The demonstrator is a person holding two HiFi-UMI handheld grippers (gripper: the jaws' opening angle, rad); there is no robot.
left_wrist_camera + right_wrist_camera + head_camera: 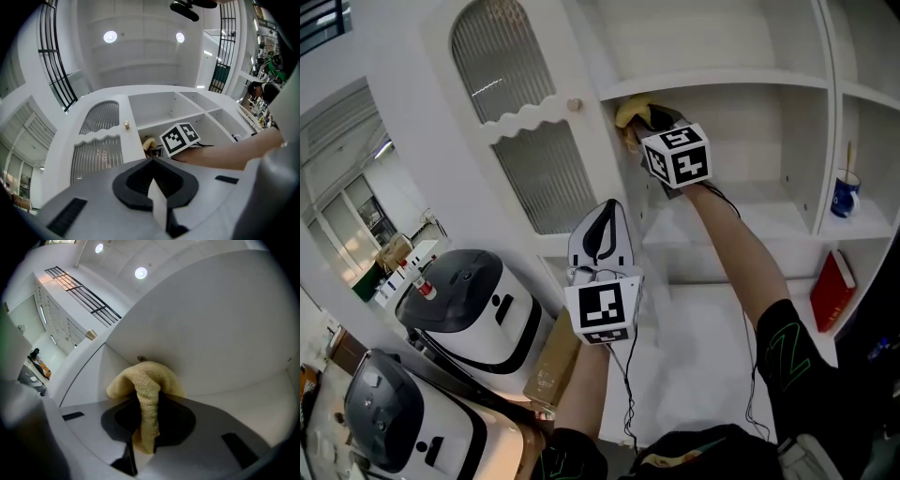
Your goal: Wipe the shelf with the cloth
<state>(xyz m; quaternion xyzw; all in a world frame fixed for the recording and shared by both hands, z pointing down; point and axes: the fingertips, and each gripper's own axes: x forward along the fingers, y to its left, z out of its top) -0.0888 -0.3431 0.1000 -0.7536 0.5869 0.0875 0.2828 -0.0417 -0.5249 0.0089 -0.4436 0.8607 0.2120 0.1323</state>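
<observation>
The soft yellow cloth was pinched in the right gripper, bunched against the shelf compartment's far left corner. Light and limp, it likely held best by a thick fold. The left gripper hung nearer, jaws pressed together, empty

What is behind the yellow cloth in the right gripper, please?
A white cabinet panel, with a small screw showing just above the cloth. The patch the cloth covers is hidden.
</observation>
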